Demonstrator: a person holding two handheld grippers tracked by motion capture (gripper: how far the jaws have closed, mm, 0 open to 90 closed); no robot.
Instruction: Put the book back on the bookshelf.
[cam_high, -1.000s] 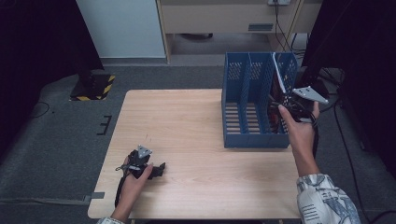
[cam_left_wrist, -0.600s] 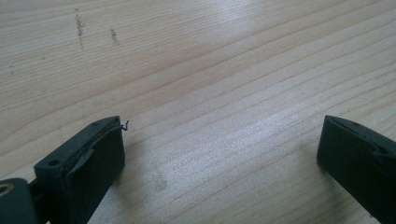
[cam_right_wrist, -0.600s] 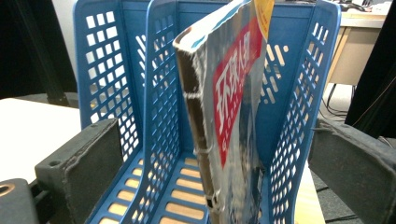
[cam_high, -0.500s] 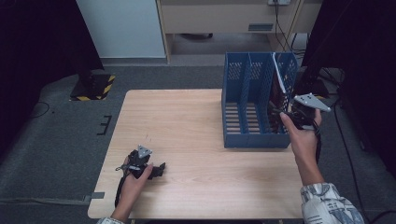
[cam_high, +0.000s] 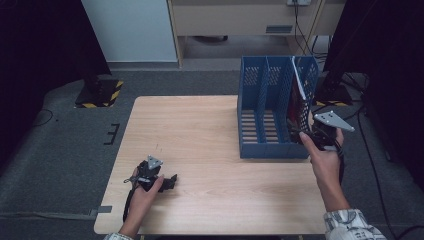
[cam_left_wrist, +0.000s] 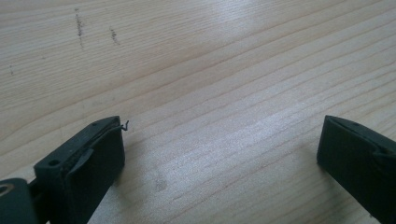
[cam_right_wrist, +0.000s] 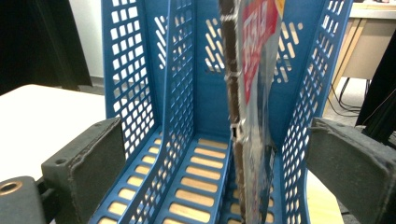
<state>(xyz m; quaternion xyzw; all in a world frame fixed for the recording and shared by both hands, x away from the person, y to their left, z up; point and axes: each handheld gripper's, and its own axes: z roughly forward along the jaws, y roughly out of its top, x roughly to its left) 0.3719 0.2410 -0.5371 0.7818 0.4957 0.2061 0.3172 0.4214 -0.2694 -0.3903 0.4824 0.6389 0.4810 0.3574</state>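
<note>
Both jaws spread wide: left gripper rests on the pale wooden table, right gripper faces the blue perforated plastic file rack holding a thin red-covered booklet.

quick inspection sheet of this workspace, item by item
surface: light wooden table, a few small dark marks in the left gripper view.
job's things: blue file rack with perforated walls at the table's right rear; one magazine stands upright in its rightmost slot, the other slots hold nothing.
clutter: nothing seen.
grippers: left gripper low over bare wood, jaws wide apart; right gripper at the rack's open front, jaws wide apart, gripping nothing.
cables: a cable trails from the left gripper; more cables on the floor behind.
surroundings: grey carpet, a yellow-black striped base, a cabinet behind.
</note>
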